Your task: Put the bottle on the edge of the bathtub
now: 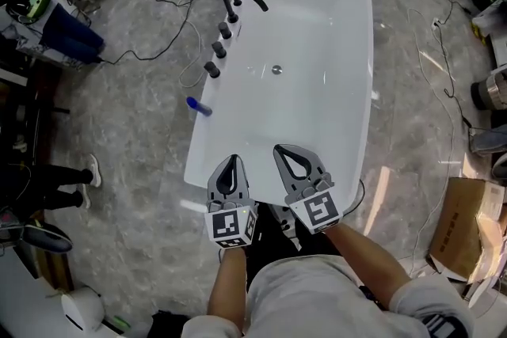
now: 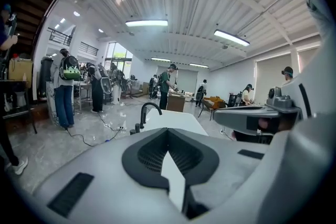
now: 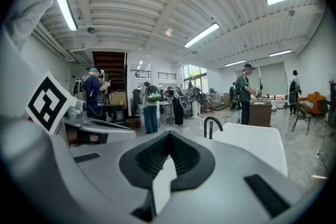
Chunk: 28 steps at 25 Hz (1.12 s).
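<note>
**Q:** Head view first: where's the bottle (image 1: 199,106)?

**A:** The little blue one is lying on its side on the left rim of the white bathtub (image 1: 333,28), just beside the nearest of the black knobs (image 1: 212,69). It's well apart from both claws. The left claw (image 1: 230,166) and right claw (image 1: 283,156) are side by side over the near end of the tub.

**Q:** And the left gripper view?

**A:** That claw is clenched, tips together with nothing between them. The tub and its curved black faucet (image 2: 149,112) sit past the tips, and the other claw is off to the right.

**Q:** Right gripper view?

**A:** Same deal, it's clenched and empty. The tub and faucet are ahead on the right. People (image 3: 150,107) stand in the background, and the bottle doesn't show.
</note>
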Available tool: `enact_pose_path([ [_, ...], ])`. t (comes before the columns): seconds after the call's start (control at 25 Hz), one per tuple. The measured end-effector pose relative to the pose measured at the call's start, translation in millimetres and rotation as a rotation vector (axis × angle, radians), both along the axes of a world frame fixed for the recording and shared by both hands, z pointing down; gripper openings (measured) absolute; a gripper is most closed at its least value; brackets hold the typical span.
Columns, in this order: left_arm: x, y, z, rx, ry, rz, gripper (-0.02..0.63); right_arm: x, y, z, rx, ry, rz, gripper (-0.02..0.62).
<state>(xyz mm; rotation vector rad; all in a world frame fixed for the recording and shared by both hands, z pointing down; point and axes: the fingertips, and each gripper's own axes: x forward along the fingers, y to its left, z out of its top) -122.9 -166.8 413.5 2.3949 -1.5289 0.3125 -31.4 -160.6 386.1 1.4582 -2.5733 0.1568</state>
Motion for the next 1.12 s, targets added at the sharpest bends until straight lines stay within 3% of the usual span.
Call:
enact_pose_path([
  [0.36, 32.7, 41.1, -52.2, 0.048, -0.011, -0.030, 0.011, 59.0, 41.5, -52.5, 0.029, -0.037, 0.044, 0.006],
  [0.68, 74.3, 80.1, -110.4, 0.157, -0.009, -0.044, 0.011, 104.5, 74.9, -105.7, 0.114, -0.052, 0.057, 0.006],
  [1.12, 119.7, 119.5, -147.4, 0.242, -0.030, -0.074, 0.011, 157.2, 120.4, -133.9, 0.162, -0.065, 0.081, 0.006],
])
